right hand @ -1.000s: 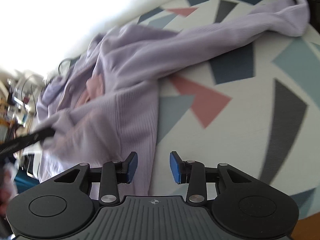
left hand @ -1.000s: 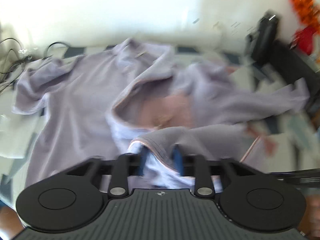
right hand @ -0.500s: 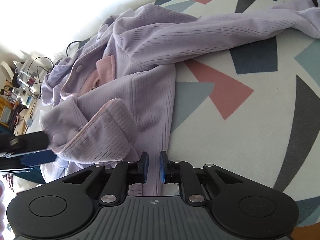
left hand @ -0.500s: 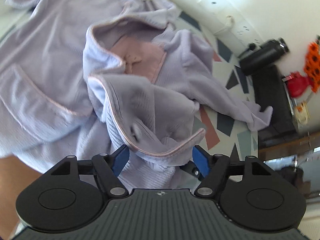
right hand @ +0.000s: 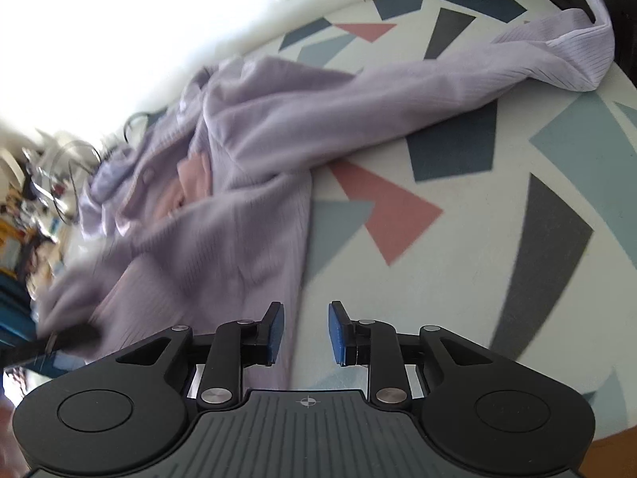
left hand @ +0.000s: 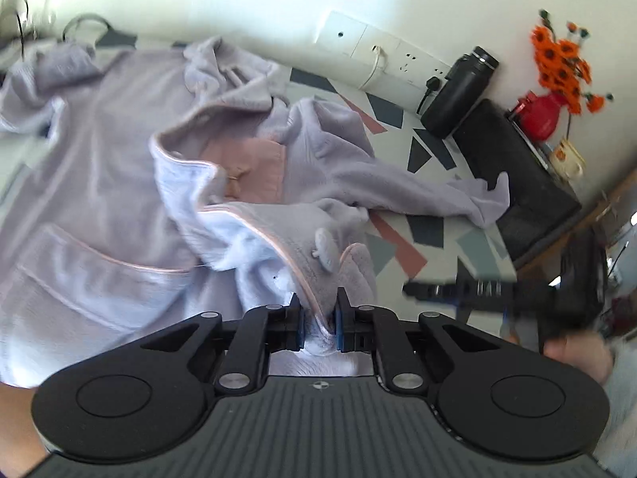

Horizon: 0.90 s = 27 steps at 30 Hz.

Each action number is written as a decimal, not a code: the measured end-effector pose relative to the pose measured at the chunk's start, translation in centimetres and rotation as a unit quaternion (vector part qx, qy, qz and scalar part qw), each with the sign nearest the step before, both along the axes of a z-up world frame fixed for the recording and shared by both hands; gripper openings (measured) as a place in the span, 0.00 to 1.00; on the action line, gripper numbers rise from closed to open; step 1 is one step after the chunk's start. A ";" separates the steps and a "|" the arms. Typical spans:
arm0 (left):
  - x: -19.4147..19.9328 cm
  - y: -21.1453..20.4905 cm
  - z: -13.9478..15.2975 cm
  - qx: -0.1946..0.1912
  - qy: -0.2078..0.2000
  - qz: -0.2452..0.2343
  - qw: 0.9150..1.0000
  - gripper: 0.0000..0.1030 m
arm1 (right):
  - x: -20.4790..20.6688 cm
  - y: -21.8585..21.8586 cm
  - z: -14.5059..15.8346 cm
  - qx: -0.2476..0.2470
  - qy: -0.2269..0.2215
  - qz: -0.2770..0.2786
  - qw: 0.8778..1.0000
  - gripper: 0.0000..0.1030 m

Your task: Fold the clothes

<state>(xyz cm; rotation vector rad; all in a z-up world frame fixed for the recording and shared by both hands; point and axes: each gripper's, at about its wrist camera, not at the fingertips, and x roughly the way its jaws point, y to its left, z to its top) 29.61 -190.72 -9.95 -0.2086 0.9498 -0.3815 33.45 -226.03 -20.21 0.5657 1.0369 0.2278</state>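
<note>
- Left tool (left hand: 319,320) is closing, its blue pads pinched on a fold of the lilac cardigan (left hand: 99,183) at the pink-piped front edge, just below a large lilac button (left hand: 324,247).
- Right tool (right hand: 304,330) is opening; its pads stand apart with nothing pressed between them. The cardigan's side edge runs under the left pad, and the patterned cloth (right hand: 458,279) shows in the gap.
- The cardigan lies spread and rumpled on the worktop, which is covered by a white cloth printed with pink, grey, teal and navy shapes.
- One sleeve (right hand: 438,91) stretches away across the cloth towards the far right, its cuff curling up beside a black box (left hand: 521,183).
- A pink lining (left hand: 254,167) shows where the front panel falls open; a pocket with pink piping (left hand: 99,267) sits on the near left panel.
- Along the wall stand a white socket strip (left hand: 382,59) with a plug in it and a black flask (left hand: 462,91).
- On the black box sit a red vase (left hand: 541,113) holding orange flowers (left hand: 561,59), with a pale mug (left hand: 565,159) beside it.
- In the left wrist view the right tool appears as a blurred black shape at the right edge, with a hand (left hand: 577,358) behind it.
</note>
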 end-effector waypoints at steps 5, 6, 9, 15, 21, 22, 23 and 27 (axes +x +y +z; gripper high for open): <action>-1.6 4.4 -1.7 0.075 0.013 0.058 0.995 0.13 | 2.2 2.0 -0.1 0.015 -0.014 0.015 1.000 0.34; -1.6 4.9 -2.2 0.090 0.014 0.063 0.994 0.13 | 2.7 2.6 -0.2 0.016 -0.014 0.018 1.000 0.36; -1.6 6.3 -3.4 0.108 0.019 0.075 0.991 0.13 | 4.3 5.2 -0.6 0.008 -0.010 0.035 0.999 0.37; -3.1 8.6 -3.4 0.072 0.008 0.127 0.989 0.12 | 6.4 11.0 -1.0 -0.139 -0.019 0.070 0.988 0.38; -3.5 9.8 -3.2 0.088 -0.010 0.187 0.978 0.12 | 6.4 10.6 -0.9 -0.122 -0.020 0.063 0.990 0.06; -3.5 9.9 -3.4 0.090 -0.007 0.188 0.978 0.12 | 6.1 10.0 -0.6 -0.101 -0.023 0.049 0.993 0.05; -3.4 9.8 -3.7 0.091 -0.003 0.183 0.979 0.12 | 5.6 9.2 -0.3 -0.089 -0.031 0.035 0.995 0.05; -3.0 7.1 -5.7 0.081 0.033 0.096 0.991 0.12 | 3.1 5.8 1.8 -0.061 -0.056 -0.013 0.996 0.04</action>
